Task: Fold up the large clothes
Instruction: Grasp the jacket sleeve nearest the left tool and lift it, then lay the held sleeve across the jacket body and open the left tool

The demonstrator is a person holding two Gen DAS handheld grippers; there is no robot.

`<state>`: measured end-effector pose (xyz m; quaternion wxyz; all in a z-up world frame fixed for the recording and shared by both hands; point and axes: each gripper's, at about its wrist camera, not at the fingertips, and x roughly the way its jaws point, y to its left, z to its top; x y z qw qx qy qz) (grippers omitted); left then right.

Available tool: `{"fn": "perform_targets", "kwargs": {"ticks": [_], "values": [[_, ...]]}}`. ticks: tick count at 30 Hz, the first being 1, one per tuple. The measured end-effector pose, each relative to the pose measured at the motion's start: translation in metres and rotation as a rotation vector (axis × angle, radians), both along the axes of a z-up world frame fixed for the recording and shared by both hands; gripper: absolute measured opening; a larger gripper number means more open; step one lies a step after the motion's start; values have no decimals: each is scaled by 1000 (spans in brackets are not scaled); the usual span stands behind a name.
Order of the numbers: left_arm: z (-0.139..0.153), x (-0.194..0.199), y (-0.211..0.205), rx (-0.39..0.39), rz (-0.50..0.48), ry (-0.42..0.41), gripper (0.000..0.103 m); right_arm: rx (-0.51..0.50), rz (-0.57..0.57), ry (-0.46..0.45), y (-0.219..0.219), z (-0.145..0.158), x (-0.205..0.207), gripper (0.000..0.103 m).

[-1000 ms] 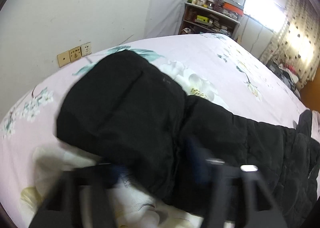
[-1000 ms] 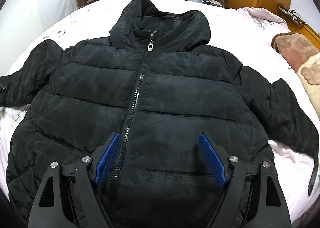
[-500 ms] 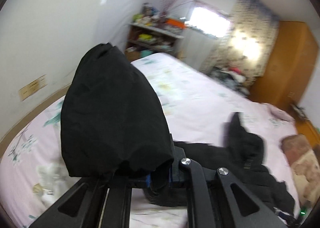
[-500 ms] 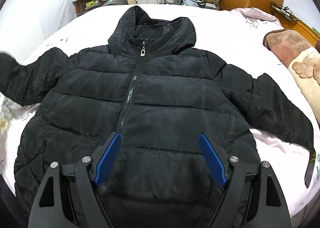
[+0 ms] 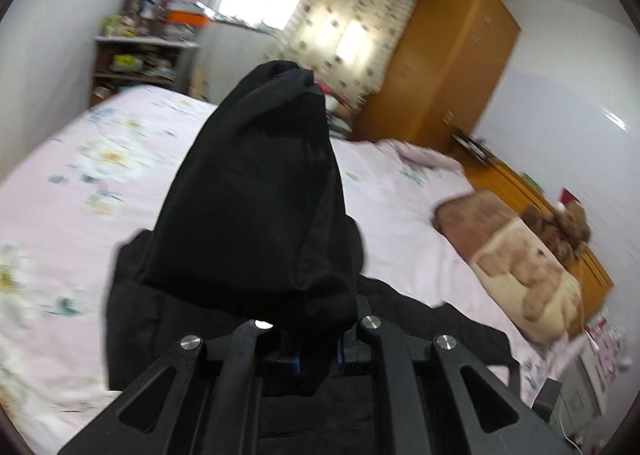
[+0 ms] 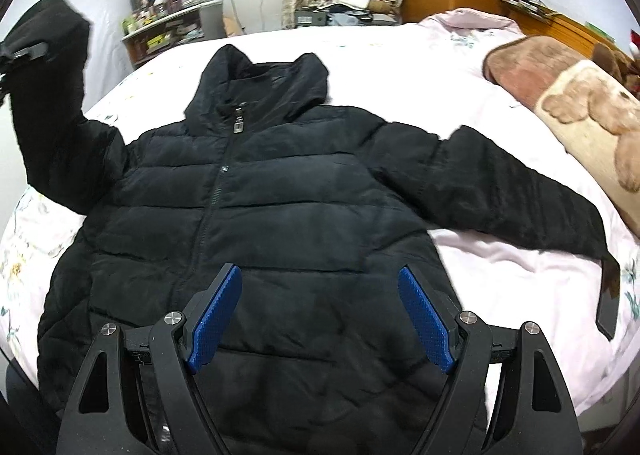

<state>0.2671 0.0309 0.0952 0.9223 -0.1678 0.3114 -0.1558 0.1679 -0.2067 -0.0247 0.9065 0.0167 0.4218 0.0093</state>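
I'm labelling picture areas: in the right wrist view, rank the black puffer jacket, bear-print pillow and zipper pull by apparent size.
1. Black puffer jacket, largest by far.
2. Bear-print pillow, partly cut off.
3. Zipper pull, smallest.

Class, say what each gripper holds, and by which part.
Left gripper: the black jacket, by its sleeve cuff. Right gripper: open, holding nothing.

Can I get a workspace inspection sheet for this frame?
Surface: bed with pale floral sheet.
Job's things: black puffer jacket front up, zipped; one sleeve lifted, other sleeve flat on the bed.
Clutter: brown bear blanket near the headboard.
Grippers: left gripper shut on the raised sleeve's cuff; right gripper open above the hem, holding nothing.
Cables: nothing seen.
Surroundings: cluttered shelf, wooden wardrobe, curtained window.
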Motion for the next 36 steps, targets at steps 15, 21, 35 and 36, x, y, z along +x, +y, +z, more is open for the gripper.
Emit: {"fn": "perform_targets", "kwargs": {"ticks": [15,21,35,36], "values": [[-78,24,-86,-186,-266,192,68,11,-101,17,-50,-23,9,81],[-77,21,-35,-72,-174,133,68,13,-82,0,-42,-20,26,81],[-193,46,99,130,172,312,62,-16,25,53,14,-68,156,71],[-195,42,97,134,175,301,62,-22,30,59,15,-74,164,71]]}}
